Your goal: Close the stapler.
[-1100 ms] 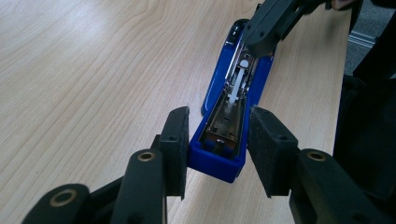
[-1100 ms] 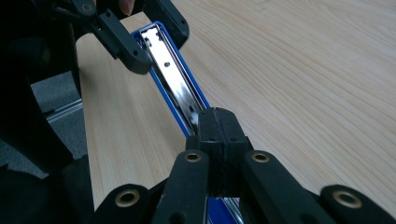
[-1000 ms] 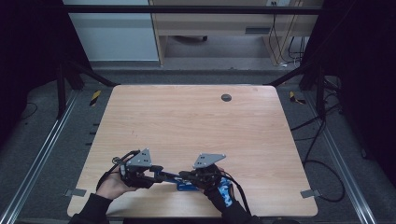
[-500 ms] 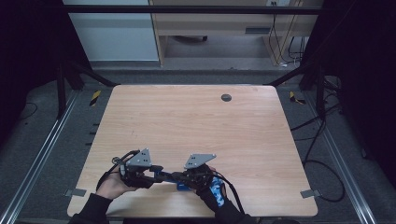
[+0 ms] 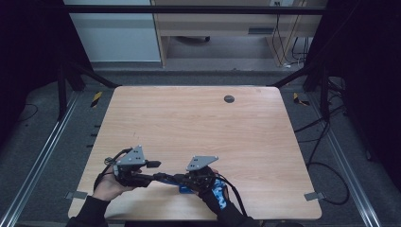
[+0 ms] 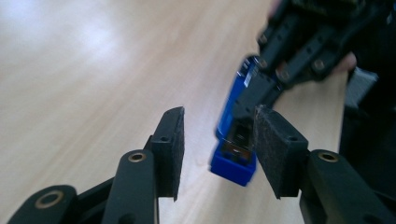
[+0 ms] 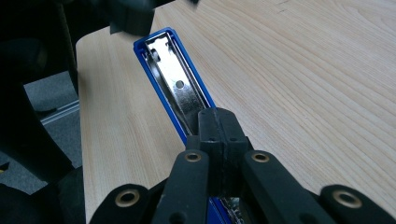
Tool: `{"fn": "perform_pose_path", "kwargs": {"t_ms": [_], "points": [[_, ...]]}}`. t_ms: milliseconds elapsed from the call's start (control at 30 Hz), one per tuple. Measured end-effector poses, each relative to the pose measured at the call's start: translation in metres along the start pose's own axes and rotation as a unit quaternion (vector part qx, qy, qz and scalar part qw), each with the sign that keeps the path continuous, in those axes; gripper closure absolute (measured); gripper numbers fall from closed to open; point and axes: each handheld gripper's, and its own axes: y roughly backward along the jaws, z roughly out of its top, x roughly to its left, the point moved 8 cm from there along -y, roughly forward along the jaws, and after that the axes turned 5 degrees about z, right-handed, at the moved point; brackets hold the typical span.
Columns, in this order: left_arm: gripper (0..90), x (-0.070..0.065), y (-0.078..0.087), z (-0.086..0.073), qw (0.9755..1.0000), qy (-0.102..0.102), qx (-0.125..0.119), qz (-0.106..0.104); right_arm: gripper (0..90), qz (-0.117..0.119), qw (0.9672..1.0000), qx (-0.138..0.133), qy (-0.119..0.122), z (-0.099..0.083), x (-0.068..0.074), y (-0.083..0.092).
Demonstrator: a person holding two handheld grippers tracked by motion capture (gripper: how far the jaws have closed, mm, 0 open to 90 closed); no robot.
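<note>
From the high view, both hands sit near the front edge of the wooden worktop (image 5: 198,123), the left tongs (image 5: 158,177) and right tongs (image 5: 182,178) pointing toward each other. Between them lies a blue stapler (image 5: 185,188), mostly covered by the right tongs, so its shape is hard to make out here. A dark round grommet (image 5: 229,99) sits well apart near the far edge, and cables trail on the floor to the right.

The left gripper view brings out what the high view hides: the left tongs (image 6: 217,149) stand apart, having just been opening, with the end of the stapler (image 6: 233,161) between the pads but not pressed by them. The right tongs (image 6: 280,74) grip the stapler's farther part, blurred and cut off at the top edge.

The right gripper view shows the stapler (image 7: 175,84) opened, its metal channel exposed inside the blue shell, lying along the worktop (image 7: 303,84). The right tongs (image 7: 218,140) are clamped together on its near part. One dark pad of the left tongs (image 7: 133,18) overhangs the stapler's far end, partly cropped.
</note>
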Motion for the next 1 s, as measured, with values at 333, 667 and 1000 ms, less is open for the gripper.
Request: {"fn": "perform_pose_path", "kwargs": {"t_ms": [333,667,1000], "points": [[52.1,0.037,0.007,-0.010,0.9920,0.070,-0.034,0.100,90.0,0.004,1.0000,-0.001,-0.004,0.000,-0.001,0.002],[52.4,0.045,0.004,-0.026,0.9842,0.083,-0.036,0.152,90.0,0.006,1.0000,-0.003,-0.006,0.000,-0.001,0.005],[50.7,0.047,-0.003,-0.045,0.9799,0.097,-0.023,0.173,90.0,0.008,0.9999,-0.005,-0.010,0.000,-0.001,0.010]]}}
